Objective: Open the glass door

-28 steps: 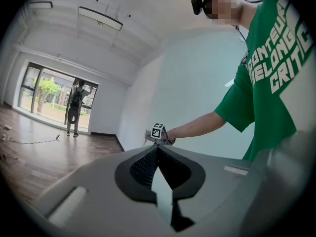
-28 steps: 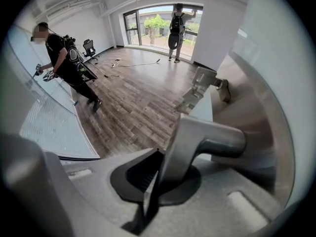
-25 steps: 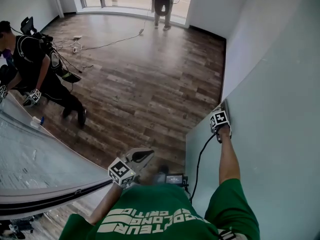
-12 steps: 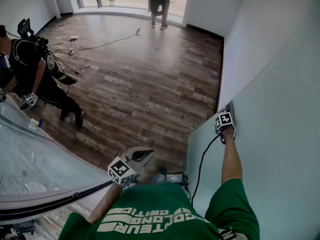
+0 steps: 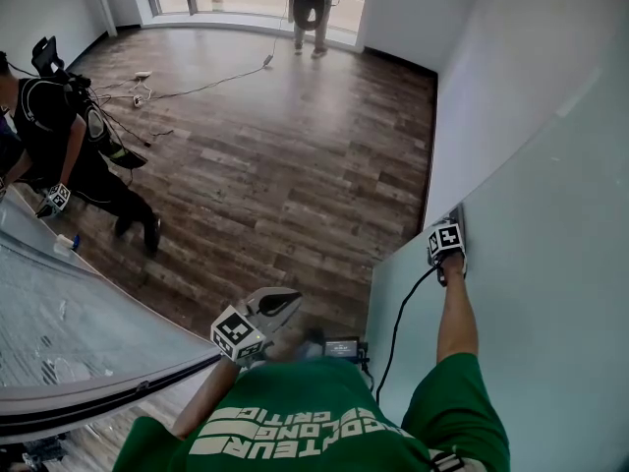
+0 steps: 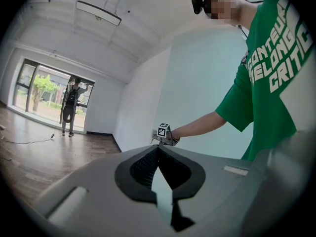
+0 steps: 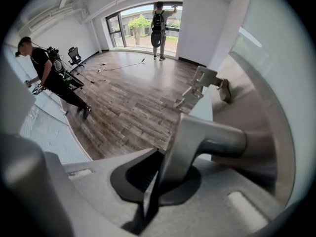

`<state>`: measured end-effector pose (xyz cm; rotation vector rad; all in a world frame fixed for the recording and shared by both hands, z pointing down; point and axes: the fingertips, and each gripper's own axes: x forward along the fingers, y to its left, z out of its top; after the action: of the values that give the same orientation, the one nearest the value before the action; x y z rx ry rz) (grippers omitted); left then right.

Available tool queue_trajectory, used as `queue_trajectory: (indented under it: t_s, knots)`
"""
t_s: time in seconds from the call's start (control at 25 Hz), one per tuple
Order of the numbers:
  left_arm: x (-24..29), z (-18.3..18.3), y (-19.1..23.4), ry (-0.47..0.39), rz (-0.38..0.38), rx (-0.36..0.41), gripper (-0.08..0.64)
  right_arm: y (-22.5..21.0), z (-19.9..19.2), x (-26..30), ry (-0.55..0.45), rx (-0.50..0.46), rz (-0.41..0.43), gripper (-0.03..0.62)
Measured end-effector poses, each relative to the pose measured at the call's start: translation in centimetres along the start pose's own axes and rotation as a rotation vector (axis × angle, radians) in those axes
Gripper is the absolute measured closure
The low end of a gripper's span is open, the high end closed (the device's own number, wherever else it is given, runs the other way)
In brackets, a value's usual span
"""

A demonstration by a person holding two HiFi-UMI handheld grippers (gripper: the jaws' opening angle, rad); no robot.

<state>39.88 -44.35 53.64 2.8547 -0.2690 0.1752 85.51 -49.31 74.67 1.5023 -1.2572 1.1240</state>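
Note:
The frosted pale-green glass door [image 5: 531, 303] fills the right of the head view. My right gripper [image 5: 449, 264] reaches to its edge and is shut on the metal door handle [image 7: 212, 137], whose lever sits between the jaws in the right gripper view. A metal fitting [image 7: 197, 89] juts from the door edge beyond it. My left gripper [image 5: 293, 298] hangs in front of my chest, shut and holding nothing. In the left gripper view its jaws [image 6: 158, 149] meet, and the right gripper [image 6: 158, 138] shows far off on the door.
A curved glass panel [image 5: 79, 332] lies at the lower left. A person in black [image 5: 69, 141] crouches beside it with gear. Another person [image 5: 313, 3] stands at the far window. Cables [image 5: 197, 88] run over the wood floor [image 5: 285, 175]. White wall [image 5: 501, 77] stands behind the door.
My right gripper has shifted right and slightly down in the head view with the handle, and the door's free edge has swung with it. The left gripper has barely moved.

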Motion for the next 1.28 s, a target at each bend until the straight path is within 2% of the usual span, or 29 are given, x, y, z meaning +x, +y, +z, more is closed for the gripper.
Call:
queue_trajectory:
  t_s: [0.72,0.92,1.0,1.04,1.12,1.28]
  knots:
    - [-0.7,-0.3,0.6,-0.007,0.037,-0.005,0.545,-2.0,-0.7,0.1,0.003,0.033,-0.009,0.598]
    - [-1.3,0.1,0.8,-0.009,0.057,-0.008,0.545,-1.9,-0.9,-0.3,0.034,0.043,0.024,0.597]
    - [-1.6,0.0,0.9,-0.010,0.066,-0.009,0.545,-1.5,-1.2,-0.2,0.054,0.050,0.053,0.506]
    - [-1.7,-0.2,1.0,-0.010,0.070,-0.010,0.545,-1.4,-1.2,-0.2,0.065,0.056,0.057,0.489]
    - [-1.9,-0.5,1.2,-0.008,0.078,-0.013,0.545,-1.6,-1.3,-0.6,0.084,0.068,0.050,0.460]
    - [-2.1,-0.6,1.1,-0.006,0.085,-0.018,0.545,-2.1,-1.6,-2.4,0.086,0.097,0.015,0.449]
